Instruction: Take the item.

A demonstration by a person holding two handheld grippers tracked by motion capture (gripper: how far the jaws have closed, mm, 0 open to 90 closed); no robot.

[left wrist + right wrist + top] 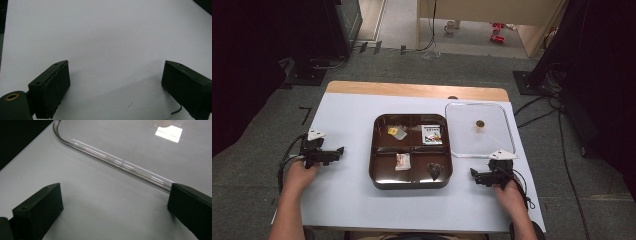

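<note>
Nearest us, our left hand point(301, 172) and right hand point(507, 192) rest on the white table point(347, 200). The left gripper point(337, 151) lies at the table's left, pointing right toward the tray; its jaws stand wide apart over bare tabletop and hold nothing. The right gripper point(474, 174) lies at the near right, just right of the tray, pointing left; its jaws are likewise spread wide and empty, with the lid's rim just beyond them. At centre we see the dark tray point(412, 183), four compartments, each holding one small item. Farther right, touching the tray's right edge, the clear lid point(462, 130) lies flat, its brown knob point(480, 124) upward.
</note>
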